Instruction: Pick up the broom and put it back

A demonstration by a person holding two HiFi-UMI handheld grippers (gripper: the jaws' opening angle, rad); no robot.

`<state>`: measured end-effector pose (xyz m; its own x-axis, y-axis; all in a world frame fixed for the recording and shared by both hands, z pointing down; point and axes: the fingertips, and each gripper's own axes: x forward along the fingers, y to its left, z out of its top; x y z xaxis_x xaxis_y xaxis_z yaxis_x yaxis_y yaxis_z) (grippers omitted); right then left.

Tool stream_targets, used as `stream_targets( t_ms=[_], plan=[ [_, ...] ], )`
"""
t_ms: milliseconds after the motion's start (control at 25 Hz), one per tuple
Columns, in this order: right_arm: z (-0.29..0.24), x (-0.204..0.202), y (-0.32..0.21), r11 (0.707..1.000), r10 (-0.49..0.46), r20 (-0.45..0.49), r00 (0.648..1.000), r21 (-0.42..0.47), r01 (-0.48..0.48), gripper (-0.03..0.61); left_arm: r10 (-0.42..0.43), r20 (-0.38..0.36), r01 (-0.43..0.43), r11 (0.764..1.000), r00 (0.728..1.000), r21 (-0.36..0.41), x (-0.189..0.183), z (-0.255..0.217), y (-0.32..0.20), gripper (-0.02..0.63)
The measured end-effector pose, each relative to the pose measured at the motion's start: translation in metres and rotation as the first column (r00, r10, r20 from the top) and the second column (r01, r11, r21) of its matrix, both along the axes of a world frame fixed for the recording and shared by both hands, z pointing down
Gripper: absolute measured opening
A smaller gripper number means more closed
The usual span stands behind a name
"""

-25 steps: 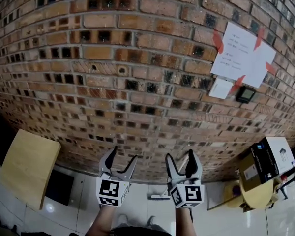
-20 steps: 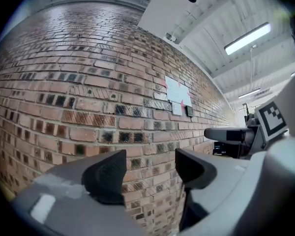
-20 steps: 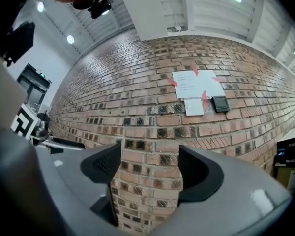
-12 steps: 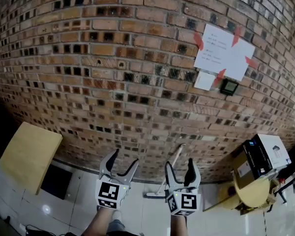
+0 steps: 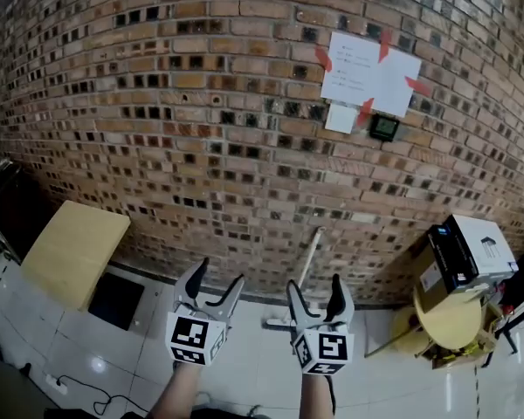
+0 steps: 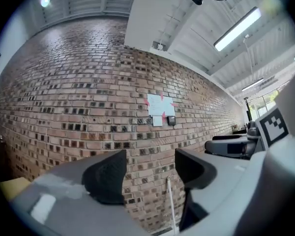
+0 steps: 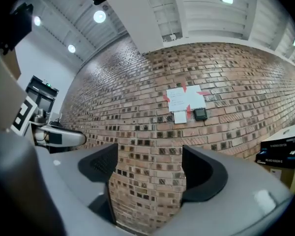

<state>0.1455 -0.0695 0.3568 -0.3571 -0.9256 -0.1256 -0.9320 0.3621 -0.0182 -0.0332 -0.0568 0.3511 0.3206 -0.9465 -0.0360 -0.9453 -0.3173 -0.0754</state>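
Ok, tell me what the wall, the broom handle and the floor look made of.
Wall: brick, matte and rough, shown by the mortar lines and dark recessed gaps between courses.
Broom handle: pale and smooth, perhaps painted metal or plastic. It is too thin here to tell which.
Floor: white tiles, glossy, shown by the grout lines and a bright spot of reflected light.

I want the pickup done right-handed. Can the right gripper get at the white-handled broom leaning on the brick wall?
Probably yes, once brought closer: the white-handled broom leans just beyond the right gripper, whose empty jaws are opening; nothing blocks the way.
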Motion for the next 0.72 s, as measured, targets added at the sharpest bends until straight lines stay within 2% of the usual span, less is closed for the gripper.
stream_targets(
  t_ms=[160, 280, 480, 720],
  plan=[
    [-0.016, -0.023, 0.015, 0.999, 0.018, 0.016, 1.0, 0.049, -0.018, 0.4, -0.026, 0.007, 0.025, 0.997, 1.0, 0.078, -0.011, -0.018, 0.015, 0.302],
    [-0.011, -0.042, 0.024, 0.999, 0.032, 0.003, 0.999, 0.015, -0.032, 0.396, -0.035, 0.025, 0.034, 0.997, 0.999, 0.062, -0.029, -0.008, 0.03, 0.302],
    [-0.009, -0.065, 0.041, 0.999, 0.05, -0.016, 0.999, 0.0, -0.05, 0.391, -0.058, -0.003, 0.058, 0.996, 0.998, 0.071, -0.07, -0.011, 0.046, 0.293],
    [-0.005, -0.072, 0.051, 0.998, 0.063, -0.031, 0.998, -0.015, -0.063, 0.39, -0.041, -0.018, 0.042, 0.998, 0.999, 0.051, -0.084, -0.004, 0.058, 0.293]
  ],
)
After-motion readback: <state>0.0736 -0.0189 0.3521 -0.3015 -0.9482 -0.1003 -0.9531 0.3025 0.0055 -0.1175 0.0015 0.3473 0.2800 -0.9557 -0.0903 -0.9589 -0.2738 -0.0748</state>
